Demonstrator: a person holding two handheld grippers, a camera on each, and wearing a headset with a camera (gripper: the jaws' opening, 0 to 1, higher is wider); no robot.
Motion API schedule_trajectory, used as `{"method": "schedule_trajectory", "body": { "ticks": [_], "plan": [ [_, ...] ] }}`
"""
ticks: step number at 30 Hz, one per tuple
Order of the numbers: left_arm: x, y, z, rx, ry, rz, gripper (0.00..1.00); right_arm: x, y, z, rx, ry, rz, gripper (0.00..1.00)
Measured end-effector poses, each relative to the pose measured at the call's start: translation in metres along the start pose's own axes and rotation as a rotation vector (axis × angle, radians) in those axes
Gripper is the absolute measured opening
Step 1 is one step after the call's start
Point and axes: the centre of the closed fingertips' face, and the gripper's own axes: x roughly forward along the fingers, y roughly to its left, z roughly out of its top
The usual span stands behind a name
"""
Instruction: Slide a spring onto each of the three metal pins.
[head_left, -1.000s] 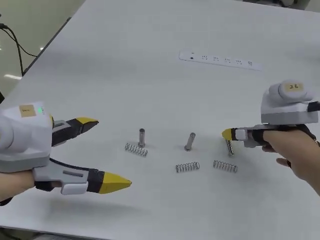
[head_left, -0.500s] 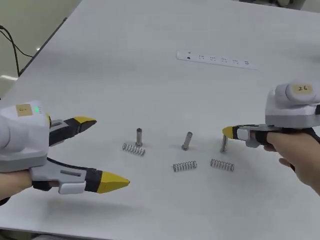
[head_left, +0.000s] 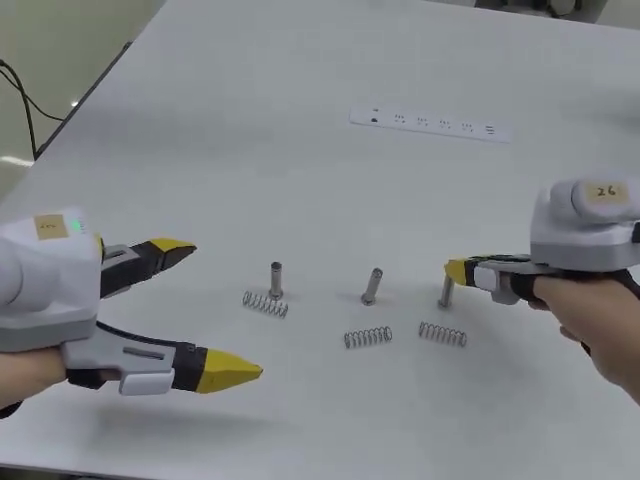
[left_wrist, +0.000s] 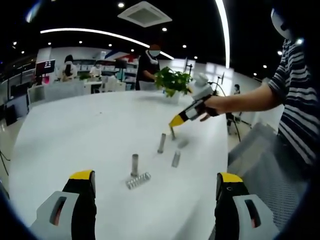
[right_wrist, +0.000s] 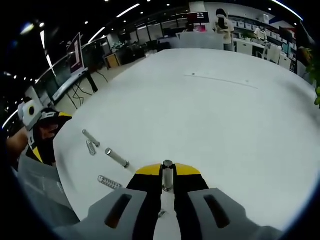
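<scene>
At table (head_left: 300, 170) right, right gripper (head_left: 457, 270) clamps pin (head_left: 446, 292); left gripper (head_left: 216, 308) gapes.
Hold pin upright; left should fetch nearest spring (head_left: 441, 335).

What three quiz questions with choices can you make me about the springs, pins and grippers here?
1. Where are the three coiled metal springs?
A. Lying flat on the white table
B. Slid onto the pins
C. Stacked in one pile

2. How many short grey metal pins are there?
A. Two
B. Three
C. Five

3. What is the right yellow-tipped gripper doing?
A. Wide open over a spring
B. Shut on the rightmost pin
C. Holding a spring

Answers:
1 A: each spring lies on the table next to a pin.
2 B: three pins stand in a row.
3 B: the right gripper view shows its jaws closed around that pin.
</scene>
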Motion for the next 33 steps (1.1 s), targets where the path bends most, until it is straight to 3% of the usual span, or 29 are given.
{"method": "schedule_trajectory", "body": {
  "ticks": [22,33],
  "plan": [
    [-0.002,-0.001,-0.002,-0.005,-0.004,0.004,0.98,-0.015,0.010,-0.013,-0.135,0.014,-0.014,0.05],
    [-0.001,-0.001,0.001,-0.006,-0.014,0.001,0.98,-0.014,0.010,-0.019,-0.202,0.034,-0.015,0.05]
  ]
}}
